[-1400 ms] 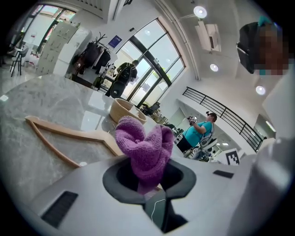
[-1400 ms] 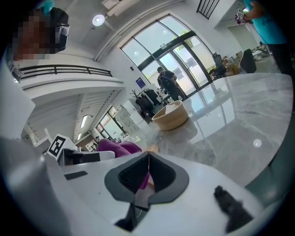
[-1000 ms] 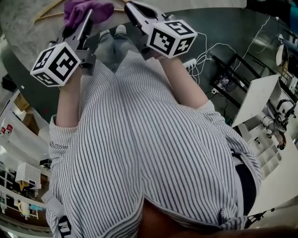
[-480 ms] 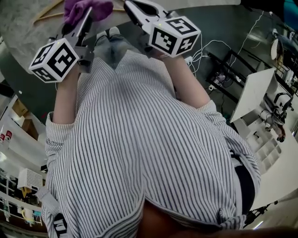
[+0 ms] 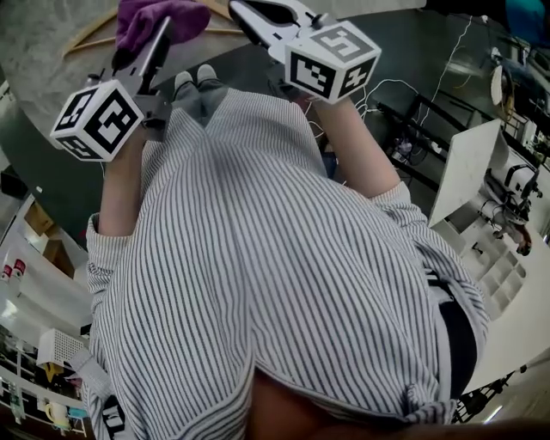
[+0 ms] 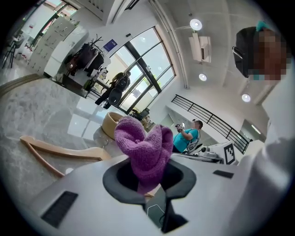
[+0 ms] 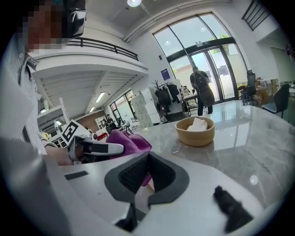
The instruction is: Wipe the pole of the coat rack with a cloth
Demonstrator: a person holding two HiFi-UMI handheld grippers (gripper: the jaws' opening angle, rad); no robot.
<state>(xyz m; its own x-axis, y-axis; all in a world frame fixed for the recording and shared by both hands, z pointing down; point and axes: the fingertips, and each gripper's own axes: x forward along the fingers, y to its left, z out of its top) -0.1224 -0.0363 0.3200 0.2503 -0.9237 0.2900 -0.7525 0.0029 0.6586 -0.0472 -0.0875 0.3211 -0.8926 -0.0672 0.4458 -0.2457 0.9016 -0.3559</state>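
Note:
A purple cloth [image 5: 163, 17] is bunched between the jaws of my left gripper [image 5: 153, 36] at the top of the head view. In the left gripper view the same purple cloth [image 6: 144, 146] stands up from the left gripper [image 6: 146, 179], which is shut on it. My right gripper [image 5: 245, 12] is just to the right of the cloth, with its jaws together and nothing in them. In the right gripper view the right gripper [image 7: 148, 179] points at the cloth [image 7: 131, 142] and the left gripper's fingers [image 7: 99, 148]. No coat rack pole shows near the jaws.
A wooden hanger [image 6: 55, 153] lies on the marble table [image 6: 32, 110], beside a wooden bowl [image 7: 196, 130] that holds something white. A distant rack of dark coats [image 6: 85, 53] stands by the windows. A person's striped shirt [image 5: 275, 284] fills the head view, with white desks [image 5: 481, 189] to the right.
Both grippers stay at the top of the view with the cloth still held. The right gripper has drifted slightly right and up.

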